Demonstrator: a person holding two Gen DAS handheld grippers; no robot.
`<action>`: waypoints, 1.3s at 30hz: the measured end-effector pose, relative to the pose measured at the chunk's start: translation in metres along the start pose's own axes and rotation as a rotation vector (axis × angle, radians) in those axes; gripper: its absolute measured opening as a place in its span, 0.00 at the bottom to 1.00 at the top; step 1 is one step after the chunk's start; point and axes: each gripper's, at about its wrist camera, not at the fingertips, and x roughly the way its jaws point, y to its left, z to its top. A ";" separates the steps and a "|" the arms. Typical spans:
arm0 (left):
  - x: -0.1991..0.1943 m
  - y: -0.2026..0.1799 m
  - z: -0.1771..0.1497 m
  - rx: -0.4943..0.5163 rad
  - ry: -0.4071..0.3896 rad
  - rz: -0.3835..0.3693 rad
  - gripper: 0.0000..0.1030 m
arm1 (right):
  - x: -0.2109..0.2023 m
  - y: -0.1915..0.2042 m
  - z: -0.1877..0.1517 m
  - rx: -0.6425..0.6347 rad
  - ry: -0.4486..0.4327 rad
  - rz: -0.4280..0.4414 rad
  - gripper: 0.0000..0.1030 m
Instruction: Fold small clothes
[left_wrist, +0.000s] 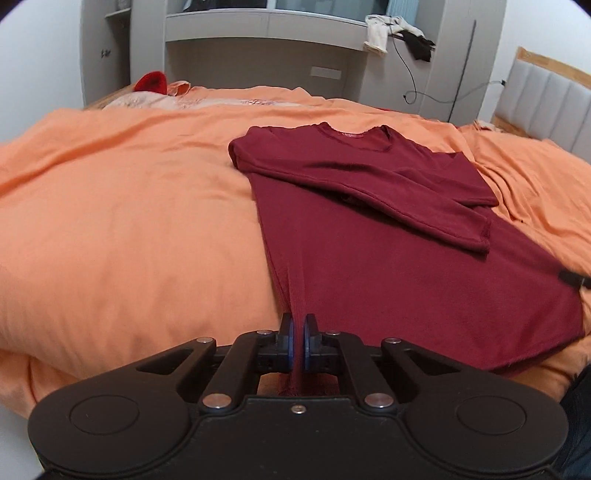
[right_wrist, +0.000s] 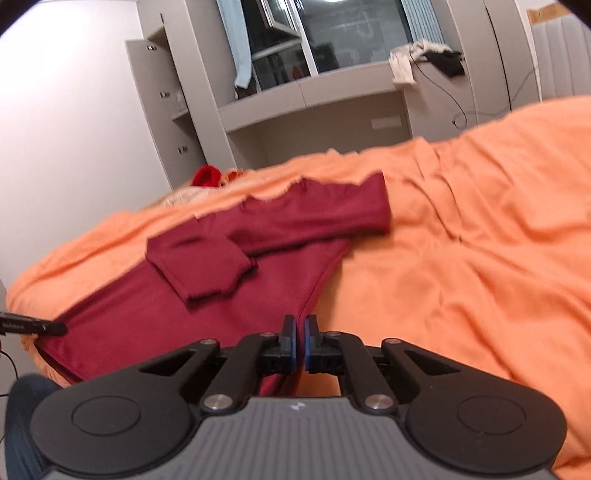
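My two views are evenly and softly lit from above, bright enough and free of harsh glare. Shadows are faint: a thin dark line under the folded sleeve (left_wrist: 369, 199) of the shirt (left_wrist: 388, 266), and soft shade under my claws. The fisheye bends the cabinet (right_wrist: 177, 103) and bed (left_wrist: 110, 221) edges, with black vignette in the corners. My left view is fairly sharp; the right is smeared by motion, and the window (right_wrist: 354, 33) looks washed out.

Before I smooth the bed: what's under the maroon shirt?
The orange duvet lies around the maroon shirt and evidently under it; anything else beneath is covered.
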 end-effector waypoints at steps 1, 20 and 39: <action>0.001 0.001 0.000 -0.016 -0.008 0.004 0.08 | 0.003 0.001 -0.003 -0.004 0.007 -0.002 0.05; -0.024 -0.037 -0.023 0.029 -0.216 0.119 0.99 | -0.022 0.089 -0.073 -0.758 0.062 -0.072 0.92; -0.023 -0.105 -0.054 0.365 -0.270 -0.015 1.00 | 0.004 0.133 -0.127 -1.160 -0.035 -0.266 0.11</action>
